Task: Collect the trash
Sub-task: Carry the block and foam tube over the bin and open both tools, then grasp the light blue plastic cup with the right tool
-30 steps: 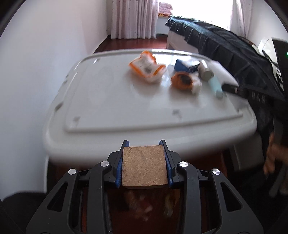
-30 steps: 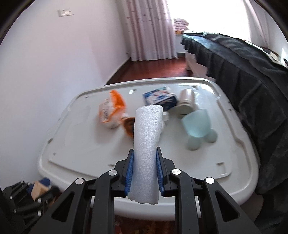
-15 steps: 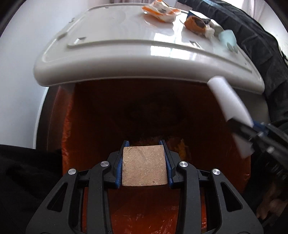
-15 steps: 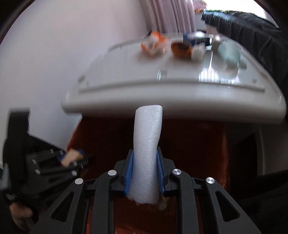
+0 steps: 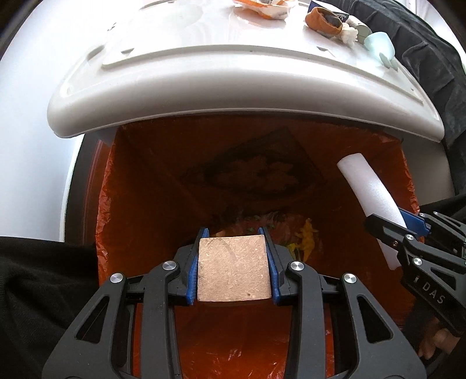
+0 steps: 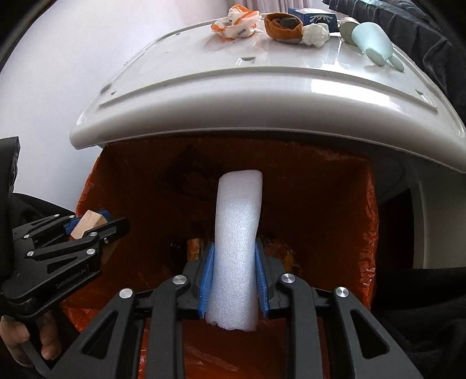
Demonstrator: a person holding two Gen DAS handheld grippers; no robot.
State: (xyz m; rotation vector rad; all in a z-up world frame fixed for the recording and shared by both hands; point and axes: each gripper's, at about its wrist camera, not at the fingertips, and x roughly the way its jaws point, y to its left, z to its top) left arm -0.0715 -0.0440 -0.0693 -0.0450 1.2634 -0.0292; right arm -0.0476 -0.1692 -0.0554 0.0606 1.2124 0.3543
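My left gripper (image 5: pixel 234 233) is shut on a tan square block (image 5: pixel 233 268) and points down into a bin lined with an orange bag (image 5: pixel 139 186). Scraps of trash lie at the bin's bottom (image 5: pixel 303 233). My right gripper (image 6: pixel 234 247) is shut on a white foam tube (image 6: pixel 237 233), held upright over the same bag (image 6: pixel 335 204). In the left wrist view the right gripper (image 5: pixel 407 224) and its foam tube (image 5: pixel 367 186) enter from the right. The right wrist view has the left gripper (image 6: pixel 87 224) with the block (image 6: pixel 87 223) at the left.
A white plastic table (image 5: pixel 233 73) overhangs the bin's far side. On it lie an orange-white wrapper (image 6: pixel 236 22), a brown pouch (image 6: pixel 282 26), a white wad (image 6: pixel 316 35), a blue box (image 6: pixel 314 14) and a pale green cup (image 6: pixel 372 40). Dark cloth (image 5: pixel 431 58) hangs at the right.
Both grippers came down from table height and tipped downward over the orange-lined bin, each keeping its load. The table top has slid to the top of both views.
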